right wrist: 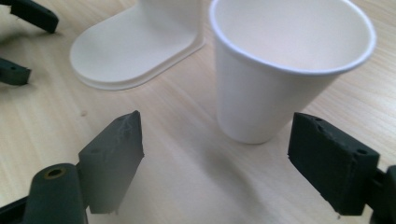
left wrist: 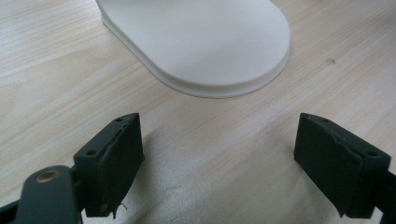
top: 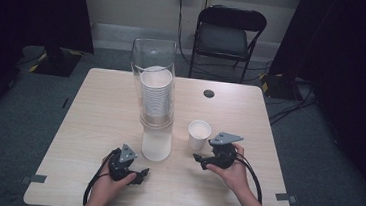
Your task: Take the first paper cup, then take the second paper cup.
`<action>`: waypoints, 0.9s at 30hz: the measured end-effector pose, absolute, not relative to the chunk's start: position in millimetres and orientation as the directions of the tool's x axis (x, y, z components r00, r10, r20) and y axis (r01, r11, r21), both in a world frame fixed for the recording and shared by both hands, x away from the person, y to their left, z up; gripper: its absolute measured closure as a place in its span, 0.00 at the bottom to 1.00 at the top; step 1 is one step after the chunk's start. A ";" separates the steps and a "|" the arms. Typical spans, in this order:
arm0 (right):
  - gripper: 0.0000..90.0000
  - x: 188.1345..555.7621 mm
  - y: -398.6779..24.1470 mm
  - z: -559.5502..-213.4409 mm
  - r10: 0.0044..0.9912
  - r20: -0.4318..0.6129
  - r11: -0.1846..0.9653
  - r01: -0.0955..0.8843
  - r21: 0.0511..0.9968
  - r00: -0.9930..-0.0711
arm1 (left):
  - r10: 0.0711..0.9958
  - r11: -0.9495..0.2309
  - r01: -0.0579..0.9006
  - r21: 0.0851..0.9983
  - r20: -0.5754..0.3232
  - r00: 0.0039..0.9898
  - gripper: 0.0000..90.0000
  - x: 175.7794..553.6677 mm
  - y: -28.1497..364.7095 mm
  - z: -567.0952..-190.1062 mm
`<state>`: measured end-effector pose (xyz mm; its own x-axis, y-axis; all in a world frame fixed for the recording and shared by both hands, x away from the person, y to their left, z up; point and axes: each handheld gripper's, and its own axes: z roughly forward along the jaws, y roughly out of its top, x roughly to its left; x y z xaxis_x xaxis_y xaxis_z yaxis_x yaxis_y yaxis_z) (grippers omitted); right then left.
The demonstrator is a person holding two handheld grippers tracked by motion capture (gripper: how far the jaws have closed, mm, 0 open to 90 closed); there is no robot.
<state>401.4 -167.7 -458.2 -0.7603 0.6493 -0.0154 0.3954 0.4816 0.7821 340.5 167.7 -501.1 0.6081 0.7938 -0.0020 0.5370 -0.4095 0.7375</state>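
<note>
A white paper cup (top: pixel 199 134) (right wrist: pixel 280 70) stands upright on the wooden table (top: pixel 99 116), right of a cup dispenser (top: pixel 154 95). The dispenser is a clear tube holding a stack of white cups (top: pixel 155 93) over a white base (top: pixel 156 146) (left wrist: pixel 205 42) (right wrist: pixel 130 51). My right gripper (top: pixel 199 160) (right wrist: pixel 215 158) is open just in front of the single cup, and its pads are clear of it. My left gripper (top: pixel 142 174) (left wrist: pixel 219 158) is open low over the table, facing the dispenser base with nothing between its jaws. In the right gripper view the left gripper's fingertips (right wrist: pixel 23 18) show at the top left.
A dark round hole (top: pixel 209 93) sits in the tabletop at the back right. A black folding chair (top: pixel 227 36) stands behind the table, and cables (top: pixel 291 107) lie on the grey floor to the right. Bare wood lies left of the dispenser.
</note>
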 end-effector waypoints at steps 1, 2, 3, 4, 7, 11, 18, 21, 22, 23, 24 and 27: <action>0.19 398.8 -165.7 -457.7 0.644 -0.018 0.488 0.392 0.780 -0.764 | 0.794 -0.409 0.537 0.737 -0.002 0.608 0.17 340.5 167.7 -501.1; 0.19 396.3 -163.2 -457.8 0.636 -0.013 0.490 0.391 0.779 -0.772 | 0.794 -0.410 0.537 0.737 -0.002 0.608 0.17 340.5 167.7 -501.0; 0.19 393.6 -160.5 -458.0 0.627 -0.005 0.493 0.392 0.777 -0.779 | 0.794 -0.409 0.537 0.737 -0.002 0.608 0.17 340.5 167.7 -501.1; 0.19 390.6 -157.1 -458.2 0.619 0.001 0.495 0.392 0.775 -0.785 | 0.794 -0.409 0.537 0.737 -0.002 0.608 0.17 340.5 167.7 -501.1; 0.21 383.8 -144.6 -457.3 0.588 0.008 0.504 0.374 0.779 -0.809 | 0.793 -0.409 0.538 0.737 -0.006 0.610 0.17 340.7 167.9 -501.0; 0.21 381.9 -128.6 -455.9 0.558 0.016 0.512 0.360 0.780 -0.830 | 0.792 -0.408 0.538 0.737 -0.007 0.610 0.17 340.8 167.9 -501.1; 0.22 384.8 -103.9 -450.9 0.534 0.052 0.488 0.358 0.796 -0.844 | 0.792 -0.408 0.538 0.737 -0.007 0.610 0.17 340.8 167.9 -501.1; 0.23 385.9 -93.3 -447.0 0.525 0.048 0.480 0.341 0.808 -0.850 | 0.792 -0.408 0.538 0.737 -0.008 0.610 0.17 340.8 167.9 -501.1; 0.23 386.6 -89.6 -445.1 0.522 0.049 0.472 0.337 0.814 -0.851 | 0.792 -0.408 0.539 0.737 -0.008 0.610 0.17 340.8 167.9 -501.1; 0.23 387.5 -85.8 -443.2 0.524 0.046 0.468 0.332 0.819 -0.850 | 0.792 -0.408 0.538 0.737 -0.007 0.610 0.17 340.8 167.9 -501.1; 0.23 388.9 -82.2 -441.9 0.528 0.042 0.458 0.327 0.827 -0.848 | 0.792 -0.408 0.538 0.737 -0.007 0.610 0.17 340.8 167.9 -501.1; 0.23 395.8 -73.2 -438.8 0.540 0.053 0.433 0.332 0.838 -0.840 | 0.792 -0.408 0.538 0.737 -0.007 0.611 0.17 340.8 168.0 -501.1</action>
<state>395.8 -73.2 -438.8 -0.8397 0.5404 0.0535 0.3319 0.4328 0.8381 340.8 168.0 -501.1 0.6108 0.7917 -0.0074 0.5383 -0.4084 0.7371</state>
